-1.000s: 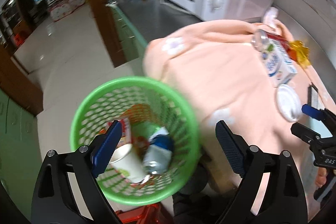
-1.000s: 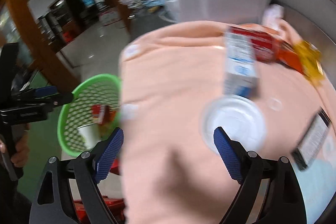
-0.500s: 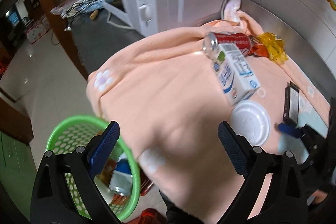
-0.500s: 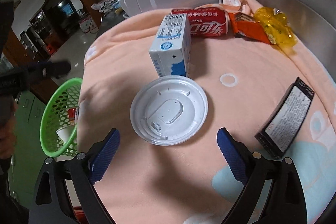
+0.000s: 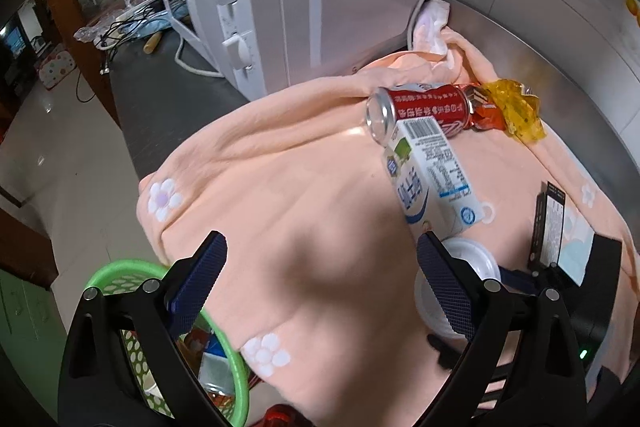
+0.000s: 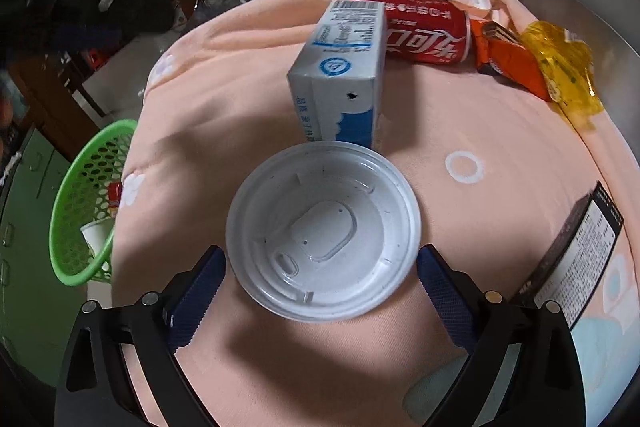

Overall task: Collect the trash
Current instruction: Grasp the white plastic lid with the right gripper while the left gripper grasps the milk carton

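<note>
1. Right tongs point(image 6: 322, 267) have swung in from the green mesh basket point(image 6: 86, 203) at far left; they're now wide open straddling the round white plastic lid point(image 6: 323, 229) on the peach-cloth tabletop point(image 6: 248, 99).
2. Left tongs point(image 5: 320, 273) are open too, empty, back over the tabletop.
3. Lid's probably next to grab.

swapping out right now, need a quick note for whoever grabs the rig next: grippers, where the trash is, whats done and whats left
Left gripper: jaws open, empty, over the peach cloth.
Right gripper: jaws open on either side of the white lid, not closed on it.
Done: green basket past the counter edge already holds a paper cup and other trash.
Left on the cloth: lid, milk carton, red can, orange wrapper, yellow wrapper, black box.
</note>
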Available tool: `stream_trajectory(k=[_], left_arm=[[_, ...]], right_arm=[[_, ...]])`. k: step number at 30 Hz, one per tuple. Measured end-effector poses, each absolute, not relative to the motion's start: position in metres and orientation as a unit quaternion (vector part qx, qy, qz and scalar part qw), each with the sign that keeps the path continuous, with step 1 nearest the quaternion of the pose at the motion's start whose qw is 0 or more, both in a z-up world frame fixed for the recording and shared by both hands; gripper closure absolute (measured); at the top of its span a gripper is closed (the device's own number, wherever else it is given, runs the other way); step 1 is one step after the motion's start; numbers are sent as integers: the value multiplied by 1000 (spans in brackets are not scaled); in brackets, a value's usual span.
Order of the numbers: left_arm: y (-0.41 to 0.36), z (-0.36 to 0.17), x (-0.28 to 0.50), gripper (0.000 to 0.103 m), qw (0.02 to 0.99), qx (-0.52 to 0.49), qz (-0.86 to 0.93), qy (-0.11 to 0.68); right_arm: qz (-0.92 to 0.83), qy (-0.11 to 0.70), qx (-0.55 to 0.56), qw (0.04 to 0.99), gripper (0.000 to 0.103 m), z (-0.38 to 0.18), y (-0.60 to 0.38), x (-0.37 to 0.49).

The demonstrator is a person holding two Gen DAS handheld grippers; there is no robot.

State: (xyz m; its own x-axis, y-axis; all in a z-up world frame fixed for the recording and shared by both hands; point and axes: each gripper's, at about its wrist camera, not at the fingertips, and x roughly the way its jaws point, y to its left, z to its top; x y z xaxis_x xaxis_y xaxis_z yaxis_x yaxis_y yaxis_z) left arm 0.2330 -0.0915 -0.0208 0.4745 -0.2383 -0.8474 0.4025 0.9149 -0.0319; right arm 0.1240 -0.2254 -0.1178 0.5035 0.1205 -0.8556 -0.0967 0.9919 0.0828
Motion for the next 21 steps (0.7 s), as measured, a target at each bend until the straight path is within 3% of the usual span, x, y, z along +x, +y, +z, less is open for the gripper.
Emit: stream_trajectory(k=[21], left_arm=[[-160, -34, 260, 8, 819, 58, -225, 526]], right_arm=[[50, 475, 56, 877, 16, -112, -248, 107]])
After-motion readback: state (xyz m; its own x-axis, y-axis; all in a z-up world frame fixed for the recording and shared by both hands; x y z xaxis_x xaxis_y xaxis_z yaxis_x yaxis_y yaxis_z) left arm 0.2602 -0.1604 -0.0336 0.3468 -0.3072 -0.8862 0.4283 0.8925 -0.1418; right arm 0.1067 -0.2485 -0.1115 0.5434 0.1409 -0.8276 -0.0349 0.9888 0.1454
